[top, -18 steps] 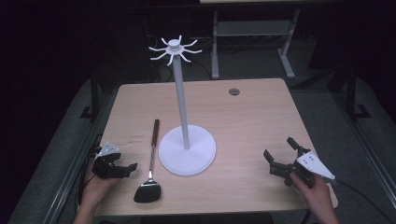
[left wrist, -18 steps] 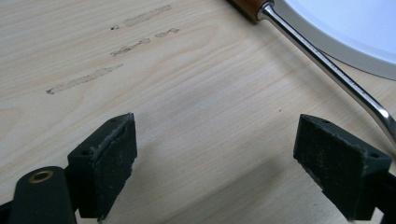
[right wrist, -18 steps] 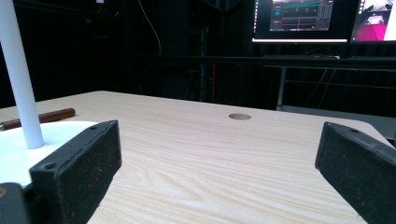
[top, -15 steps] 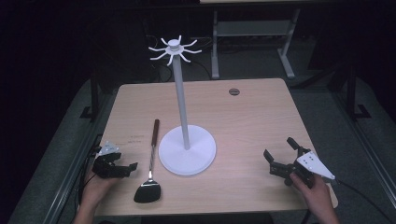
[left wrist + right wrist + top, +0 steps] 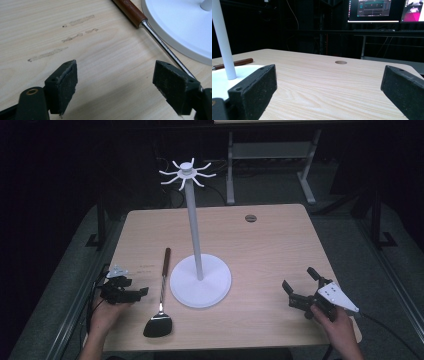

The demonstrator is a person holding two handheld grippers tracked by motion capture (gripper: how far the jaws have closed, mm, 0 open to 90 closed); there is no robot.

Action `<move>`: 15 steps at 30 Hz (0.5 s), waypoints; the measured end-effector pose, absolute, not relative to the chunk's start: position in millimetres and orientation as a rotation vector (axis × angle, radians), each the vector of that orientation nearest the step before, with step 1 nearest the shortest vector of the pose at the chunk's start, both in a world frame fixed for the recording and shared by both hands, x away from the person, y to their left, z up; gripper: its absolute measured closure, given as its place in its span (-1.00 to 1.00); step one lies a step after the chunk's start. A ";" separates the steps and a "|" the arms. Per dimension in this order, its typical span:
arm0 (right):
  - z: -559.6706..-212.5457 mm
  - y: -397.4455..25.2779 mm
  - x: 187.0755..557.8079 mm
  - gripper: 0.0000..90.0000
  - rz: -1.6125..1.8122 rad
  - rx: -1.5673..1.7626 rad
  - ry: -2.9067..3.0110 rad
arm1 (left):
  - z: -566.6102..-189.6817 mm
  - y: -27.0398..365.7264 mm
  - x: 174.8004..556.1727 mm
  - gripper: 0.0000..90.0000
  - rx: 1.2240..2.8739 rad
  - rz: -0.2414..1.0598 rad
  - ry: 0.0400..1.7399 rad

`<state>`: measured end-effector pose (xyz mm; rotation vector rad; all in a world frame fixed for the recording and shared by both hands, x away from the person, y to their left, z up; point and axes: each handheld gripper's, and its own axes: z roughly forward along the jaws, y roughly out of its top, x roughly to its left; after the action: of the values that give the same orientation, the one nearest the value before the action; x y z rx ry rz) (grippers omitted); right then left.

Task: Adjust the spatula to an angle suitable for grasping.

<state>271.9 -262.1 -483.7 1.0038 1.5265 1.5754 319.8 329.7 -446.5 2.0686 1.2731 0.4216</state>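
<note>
Clearly the left tool [image 5: 139,293] sits wide open and empty just left of the spatula [image 5: 161,296], which lies flat on the surface [image 5: 270,255] beside the white stand [image 5: 200,279]. Best to straddle its steel shaft squarely before closing. Well right, the right tool [image 5: 300,286] gapes empty.

I see the left gripper [image 5: 134,293] as a compact black frame, topped by a small grey plate with pale marks. Its pads [image 5: 65,86] are dark, grainy wedges with frayed edges; a brass-coloured ring sits in the left jaw's base and small round holes mark the blocks' tops. The right gripper [image 5: 298,285] is black too, carrying a light grey three-cornered plate dotted with small dark holes. A dark cable trails from it. Both forearms are bare, without sleeves.
</note>
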 end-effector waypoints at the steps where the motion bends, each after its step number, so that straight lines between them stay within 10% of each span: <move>1: -483.8 -262.2 272.0 -1.00 1.576 1.003 1.526 | -445.4 328.9 320.6 -0.52 2.061 0.415 1.278; 15: -483.7 -261.9 272.1 -1.00 1.576 1.000 1.530 | -431.1 322.6 342.3 -0.07 2.024 0.422 1.309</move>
<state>272.1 -261.9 -483.7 0.9998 1.5302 1.5757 342.3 322.6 -431.1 2.0236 1.3090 0.4218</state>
